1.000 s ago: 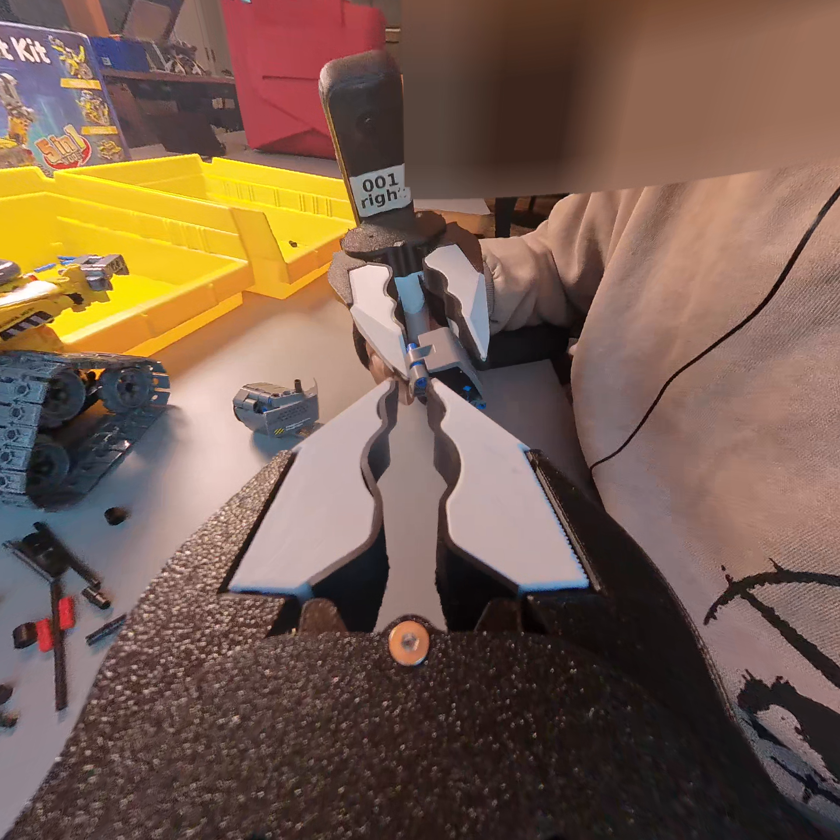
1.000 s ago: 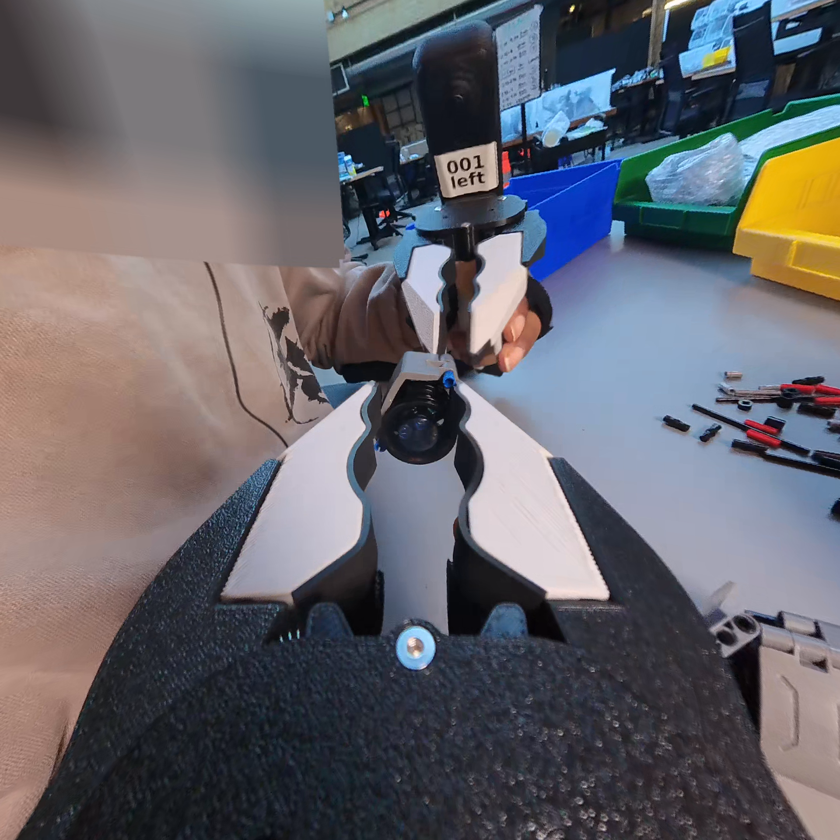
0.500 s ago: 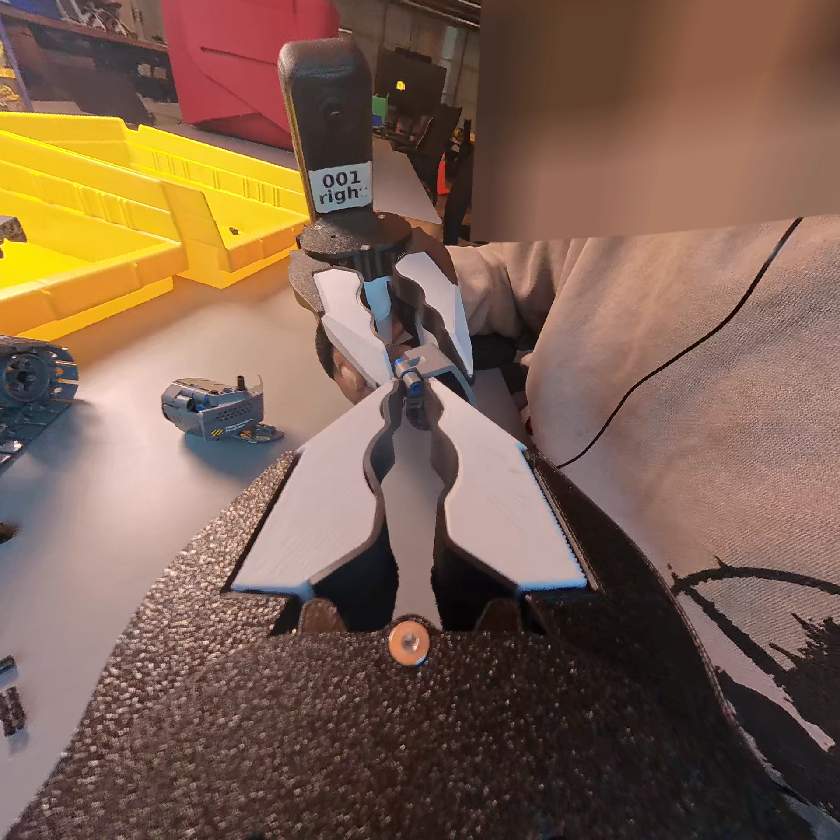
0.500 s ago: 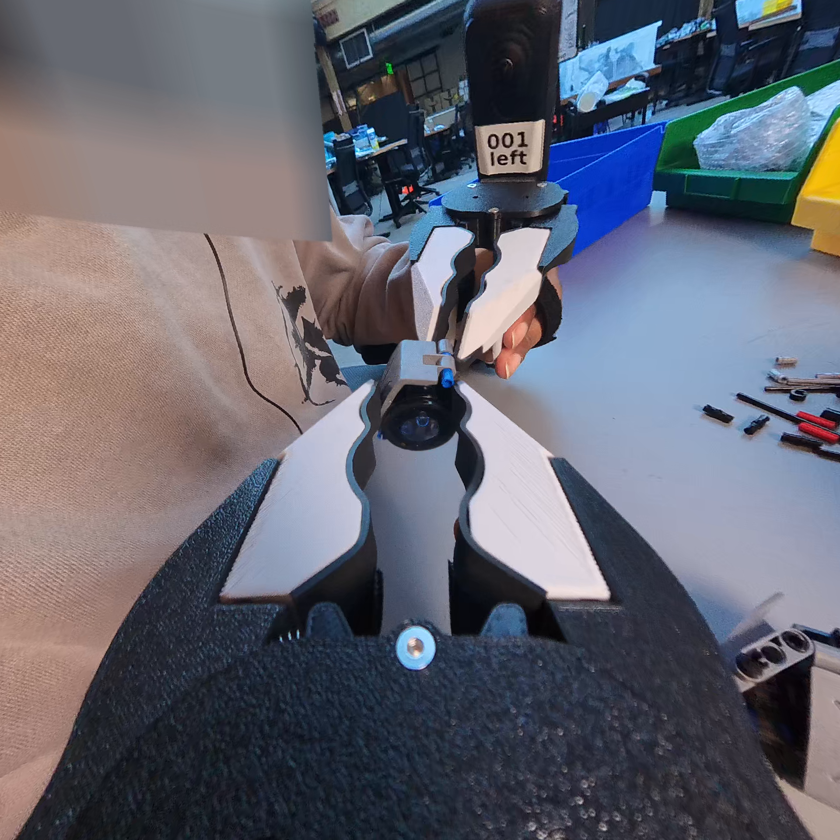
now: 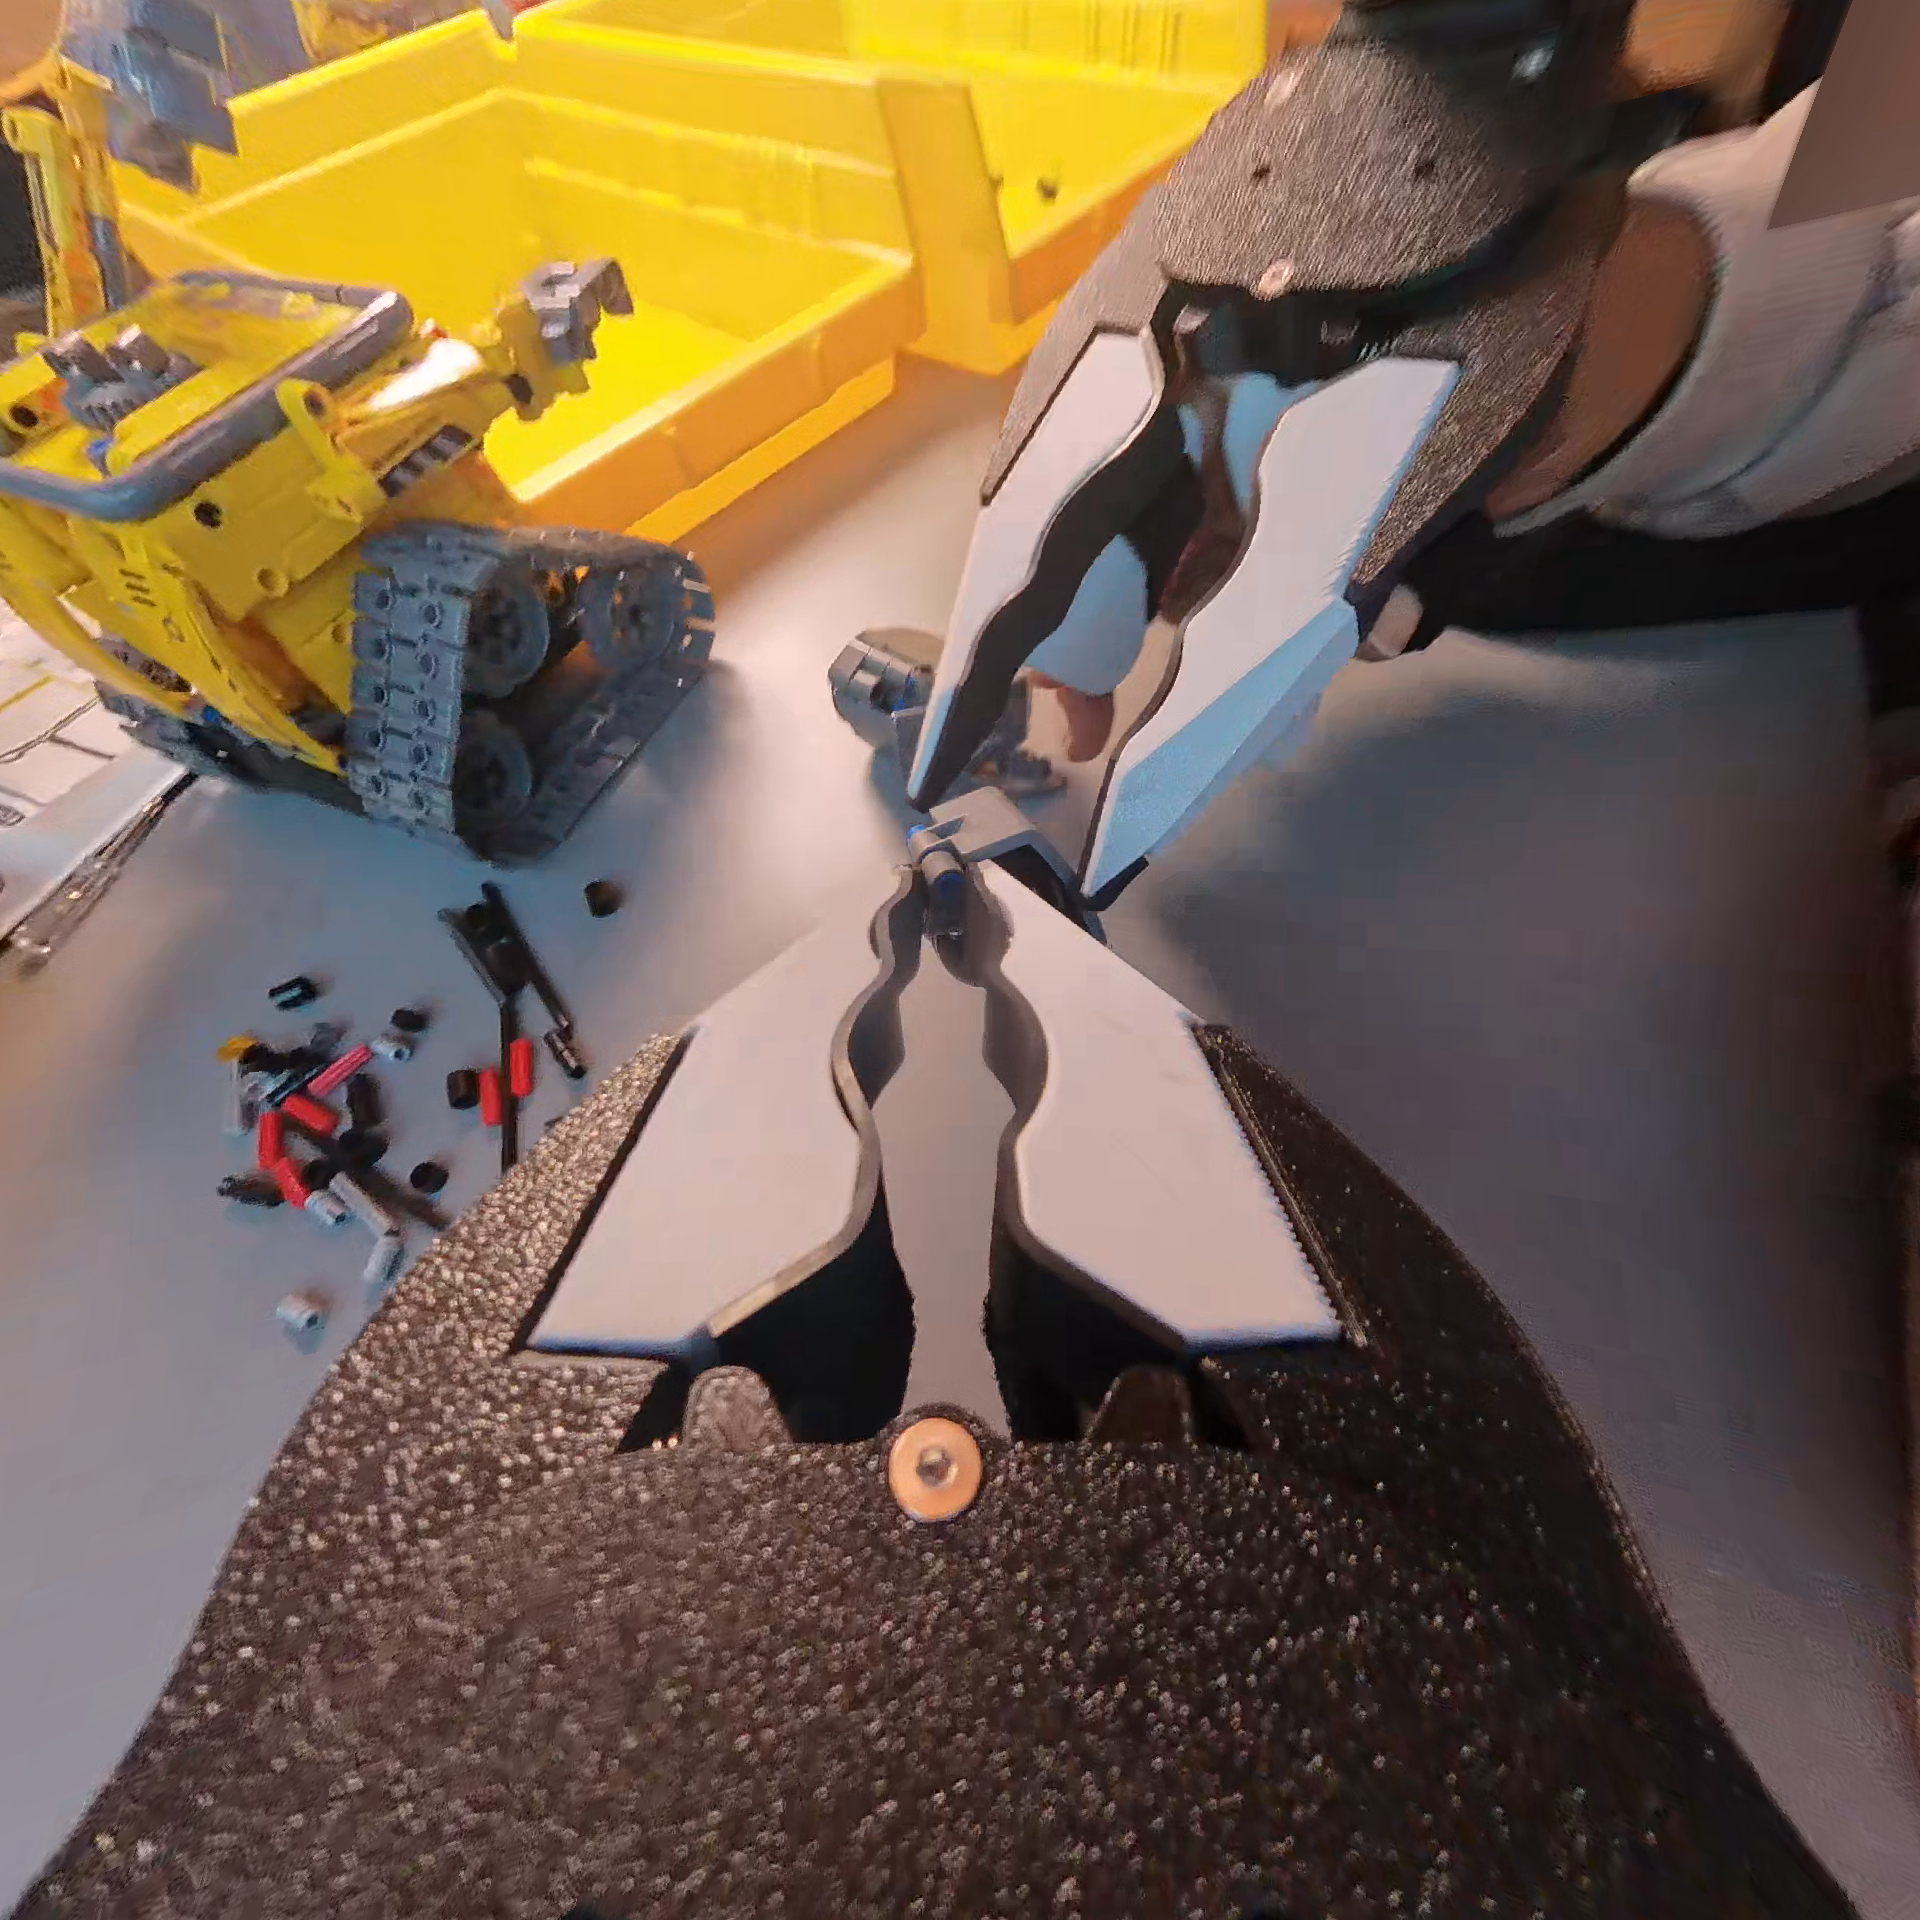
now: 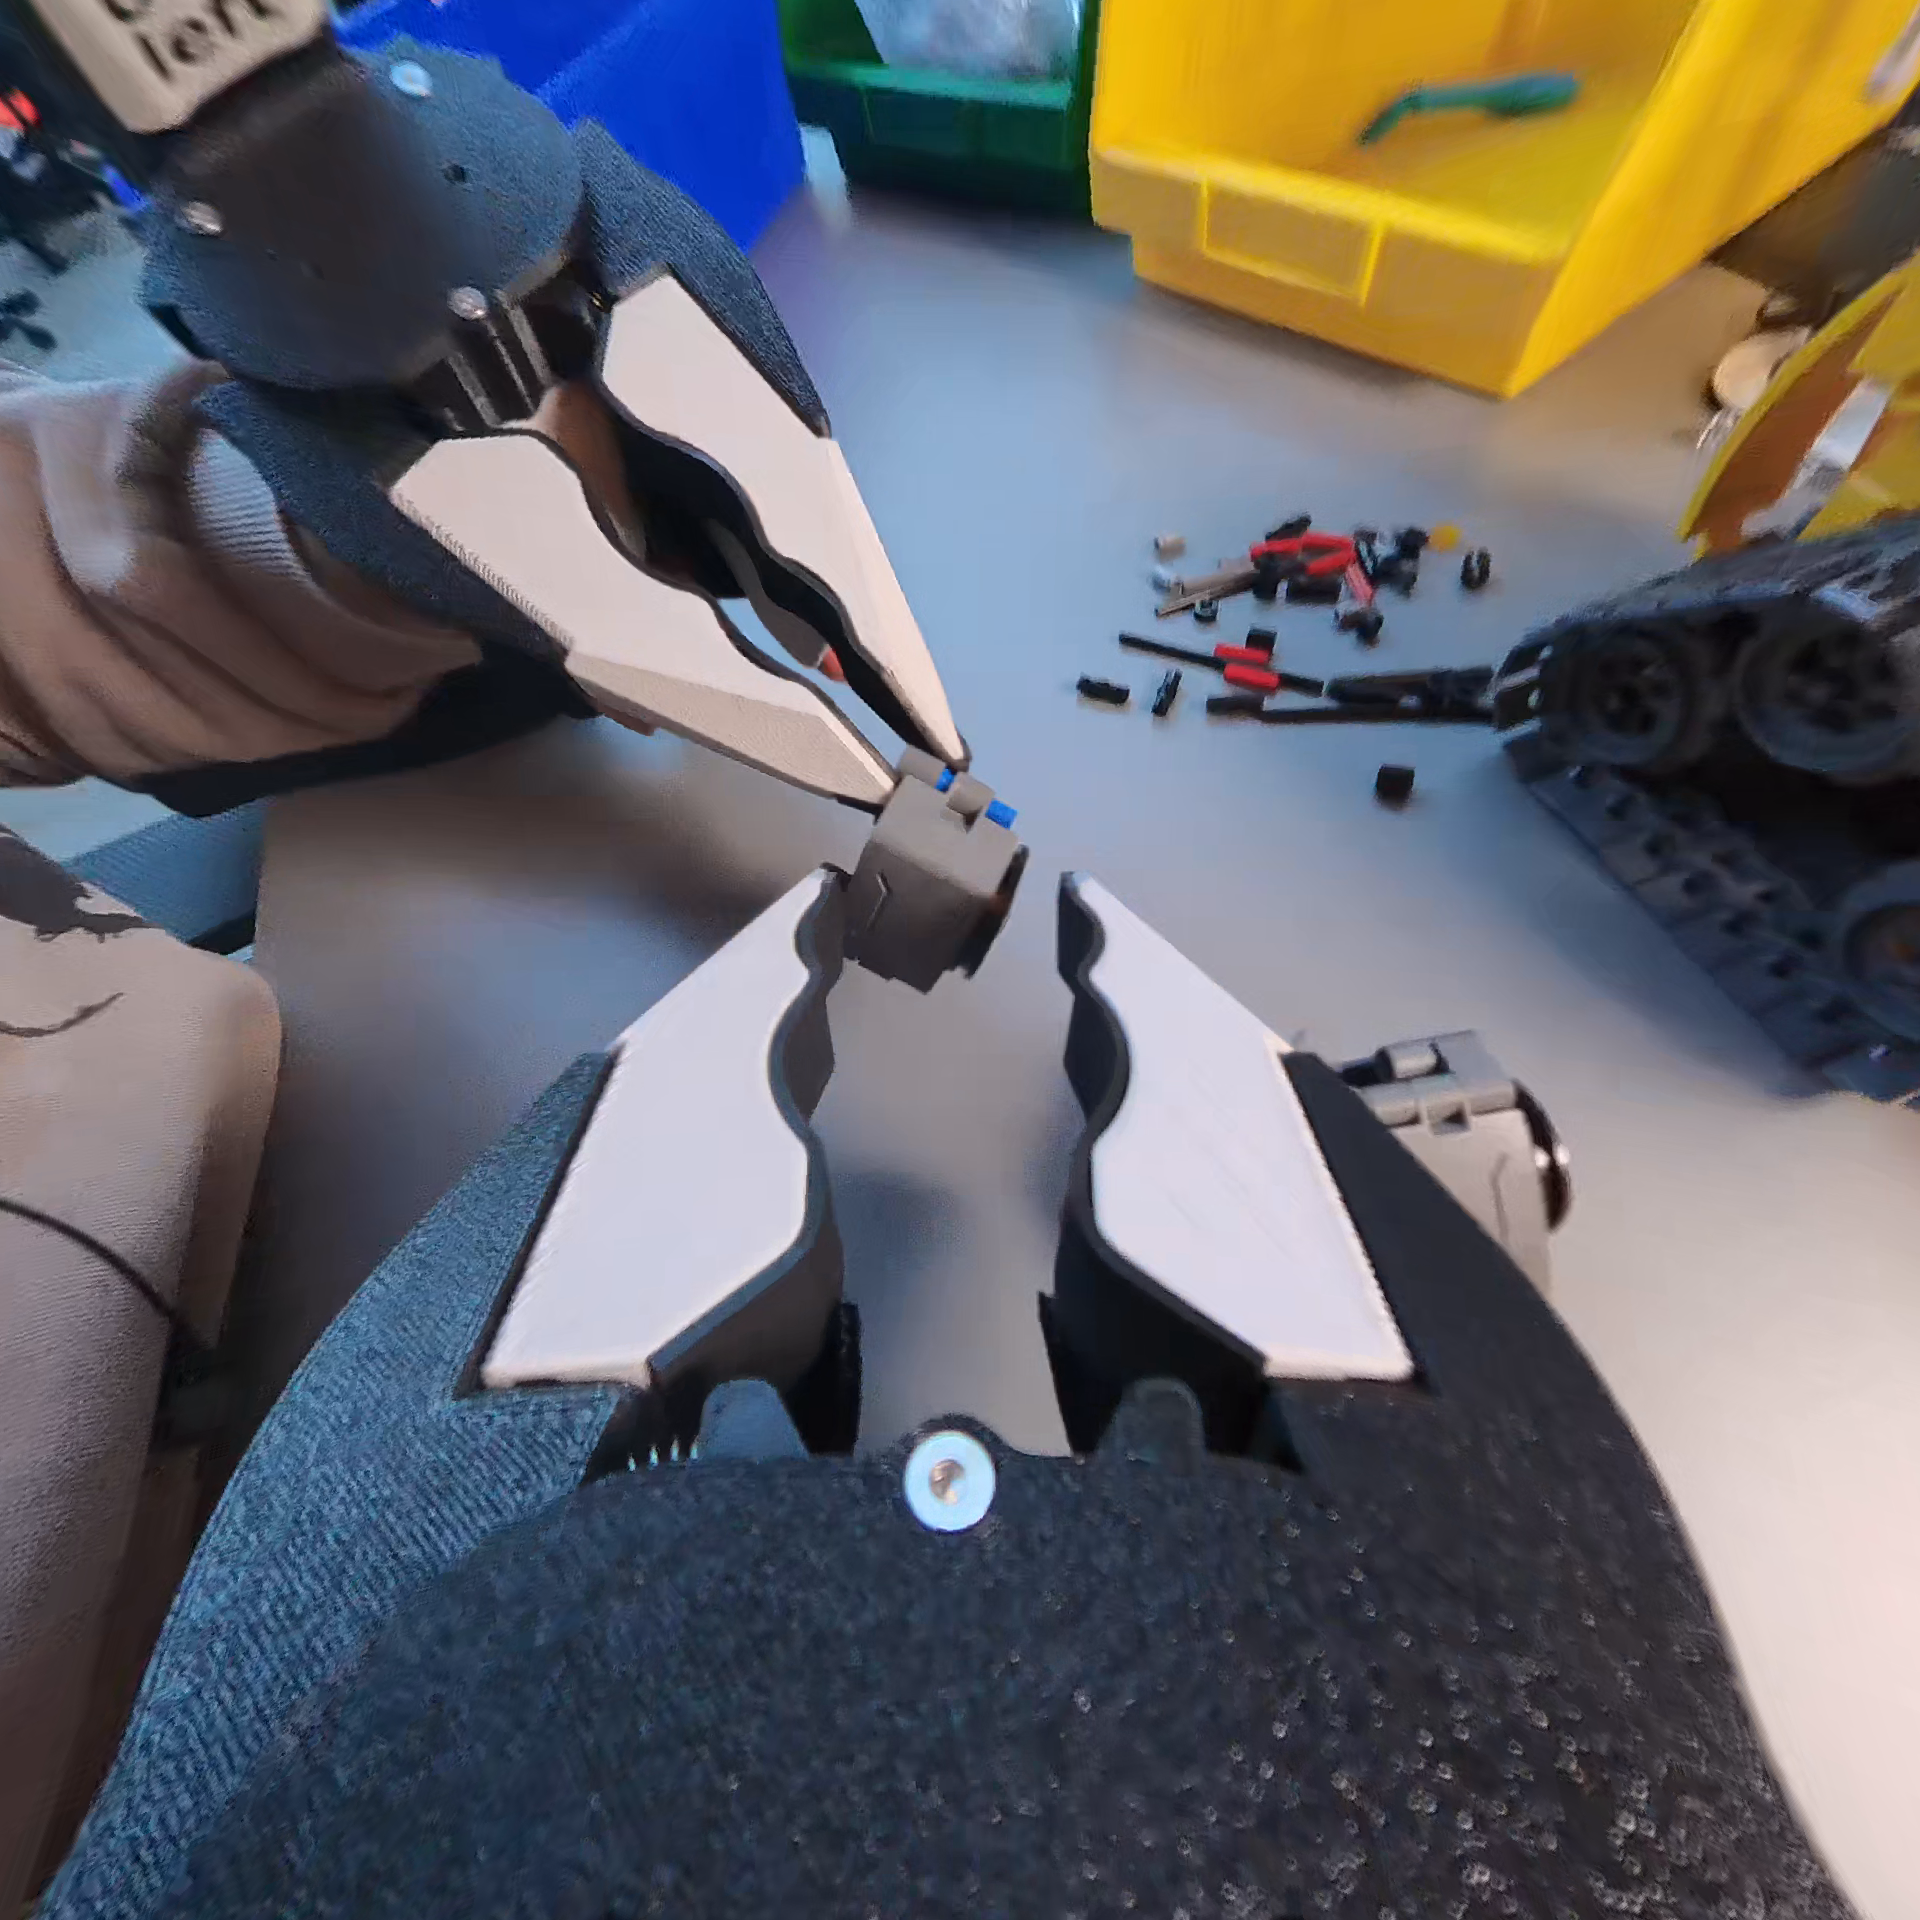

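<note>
Grey block (image 6: 935, 894) in left hand-held gripper (image 5: 940, 894)

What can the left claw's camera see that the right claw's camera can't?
Only the left wrist view shows the toy digger's yellow body and a white paper beside it. Only the right wrist view shows a blue bin, a green bin and a green tool in a yellow bin. Both show the left claw pinching a small grey part, the open right claw around it, the grey tracks and the loose red and black pins.
</note>
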Tool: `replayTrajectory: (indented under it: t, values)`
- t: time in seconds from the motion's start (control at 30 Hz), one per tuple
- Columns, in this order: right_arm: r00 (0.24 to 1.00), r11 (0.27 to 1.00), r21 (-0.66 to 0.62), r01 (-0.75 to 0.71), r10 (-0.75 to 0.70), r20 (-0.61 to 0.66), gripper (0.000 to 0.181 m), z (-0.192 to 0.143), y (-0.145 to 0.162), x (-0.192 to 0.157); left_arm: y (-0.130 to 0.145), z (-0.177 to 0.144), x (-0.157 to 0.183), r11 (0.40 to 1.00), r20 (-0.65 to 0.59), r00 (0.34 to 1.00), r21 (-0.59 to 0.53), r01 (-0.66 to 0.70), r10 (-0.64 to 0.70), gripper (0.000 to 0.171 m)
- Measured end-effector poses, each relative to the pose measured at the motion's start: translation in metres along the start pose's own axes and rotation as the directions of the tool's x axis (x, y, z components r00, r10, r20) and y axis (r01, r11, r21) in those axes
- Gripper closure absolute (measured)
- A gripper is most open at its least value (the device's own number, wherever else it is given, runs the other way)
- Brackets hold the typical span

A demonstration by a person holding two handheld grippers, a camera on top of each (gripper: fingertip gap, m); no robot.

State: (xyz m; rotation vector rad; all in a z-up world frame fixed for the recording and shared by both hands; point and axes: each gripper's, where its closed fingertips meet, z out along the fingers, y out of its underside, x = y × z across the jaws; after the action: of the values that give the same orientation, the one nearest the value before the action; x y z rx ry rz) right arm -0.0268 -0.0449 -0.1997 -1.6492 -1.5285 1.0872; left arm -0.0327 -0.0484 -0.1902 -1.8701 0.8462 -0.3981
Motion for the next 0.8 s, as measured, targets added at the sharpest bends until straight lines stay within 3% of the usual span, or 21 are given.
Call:
replayTrajectory:
  t: [0.23, 0.57, 0.8]
  values:
    - [1.0, 0.994, -0.108, -0.029, 0.028, -0.008, 0.153, 0.016, 0.019, 0.003, 0.026, 0.014, 0.005, 0.99, 0.018, 0.999, -0.137, -0.028, 0.031, 0.164]
    - [0.99, 0.986, -0.126, 0.109, -0.118, -0.071, 0.153, 0.016, 0.02, 0.004, 0.026, 0.02, 0.004, 0.985, 0.063, 0.989, -0.117, -0.127, 0.135, 0.163]
    - [0.998, 0.995, -0.094, -0.033, 0.027, -0.063, 0.154, 0.018, 0.02, 0.006, 0.024, 0.022, 0.0, 0.958, 0.102, 0.961, -0.162, -0.238, 0.256, 0.165]
